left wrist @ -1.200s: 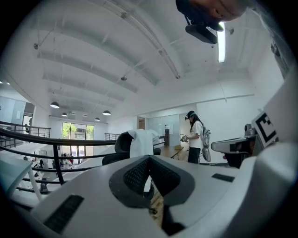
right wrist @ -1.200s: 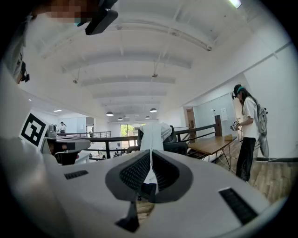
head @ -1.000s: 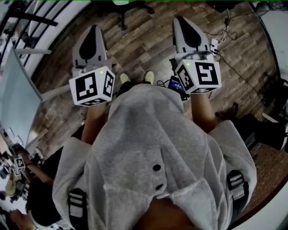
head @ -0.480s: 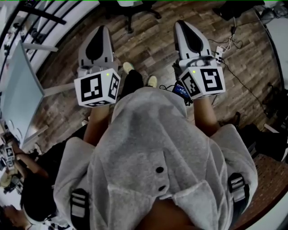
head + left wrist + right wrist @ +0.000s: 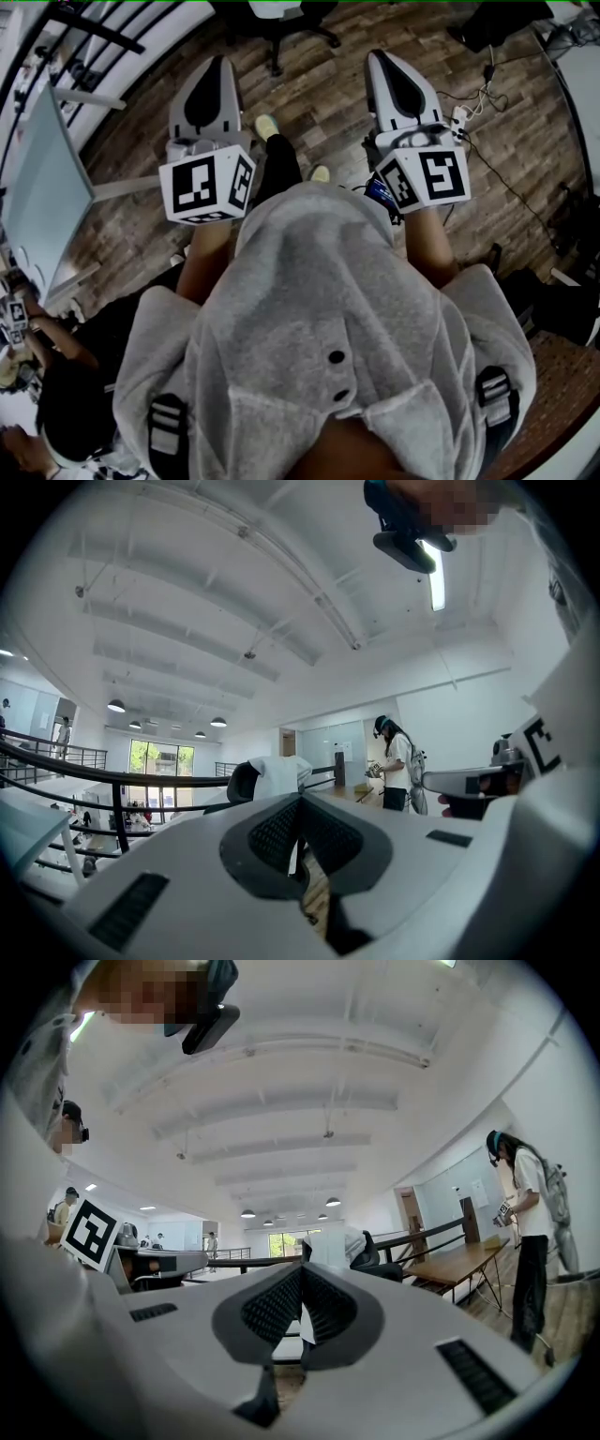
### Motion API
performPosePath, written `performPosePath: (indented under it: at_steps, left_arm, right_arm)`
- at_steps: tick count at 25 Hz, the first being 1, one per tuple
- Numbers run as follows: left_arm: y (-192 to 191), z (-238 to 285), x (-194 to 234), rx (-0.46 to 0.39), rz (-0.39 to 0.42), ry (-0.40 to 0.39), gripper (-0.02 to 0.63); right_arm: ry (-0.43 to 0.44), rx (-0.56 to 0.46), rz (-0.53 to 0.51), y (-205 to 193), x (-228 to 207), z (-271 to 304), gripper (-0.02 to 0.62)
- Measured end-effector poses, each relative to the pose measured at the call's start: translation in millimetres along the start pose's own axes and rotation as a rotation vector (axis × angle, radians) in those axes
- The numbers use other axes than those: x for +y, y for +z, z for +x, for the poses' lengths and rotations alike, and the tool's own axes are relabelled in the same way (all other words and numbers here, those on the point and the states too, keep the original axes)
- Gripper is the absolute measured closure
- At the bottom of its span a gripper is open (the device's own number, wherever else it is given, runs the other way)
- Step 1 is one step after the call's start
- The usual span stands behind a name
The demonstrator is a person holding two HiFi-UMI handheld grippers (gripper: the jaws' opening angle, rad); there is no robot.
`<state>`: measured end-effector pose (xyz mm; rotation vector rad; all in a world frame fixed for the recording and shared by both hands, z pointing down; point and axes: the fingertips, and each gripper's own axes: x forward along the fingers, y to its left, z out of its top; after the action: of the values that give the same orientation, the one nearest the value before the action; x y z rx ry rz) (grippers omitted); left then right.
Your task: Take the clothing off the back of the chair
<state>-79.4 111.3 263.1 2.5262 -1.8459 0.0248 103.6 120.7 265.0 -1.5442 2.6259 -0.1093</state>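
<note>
We hold the left gripper (image 5: 302, 801) and right gripper (image 5: 302, 1267) level, both clenched on nothing, while the white clothing (image 5: 335, 1244) hangs over the chair (image 5: 378, 1257) back, well beyond their tips.

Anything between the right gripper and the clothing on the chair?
Nothing: the right gripper view shows open space from the right gripper to the clothing; the head view shows only floor ahead.

Two tools, left tool (image 5: 219, 64) and right tool (image 5: 377, 58), one chair (image 5: 242, 783), one white garment (image 5: 277, 774), one wooden table (image 5: 459, 1263)
</note>
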Motion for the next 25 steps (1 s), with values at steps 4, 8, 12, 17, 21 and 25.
performPosePath:
  at_steps: [4, 8, 12, 17, 21, 25]
  left_arm:
    - [3, 0, 0, -0.005, -0.004, 0.004, 0.595]
    - [0, 3, 4, -0.005, -0.004, 0.008, 0.595]
    - [-3, 8, 10, 0.002, -0.010, 0.007, 0.595]
    - [-7, 20, 21, 0.007, -0.012, 0.014, 0.595]
    - [-6, 32, 30, 0.002, -0.012, 0.020, 0.595]
    - [-7, 46, 46, -0.001, -0.018, 0.030, 0.595]
  right_arm:
    - [0.001, -0.006, 0.003, 2, 0, 1, 0.581]
    - [0.031, 0.007, 0.002, -1, 4, 6, 0.581]
    - [0.051, 0.013, 0.003, -3, 8, 16, 0.581]
    - [0.071, 0.020, 0.006, -6, 10, 33, 0.581]
    - [0.076, 0.022, 0.011, -7, 8, 50, 0.581]
    - [0.082, 0.029, 0.007, -10, 6, 72, 0.581]
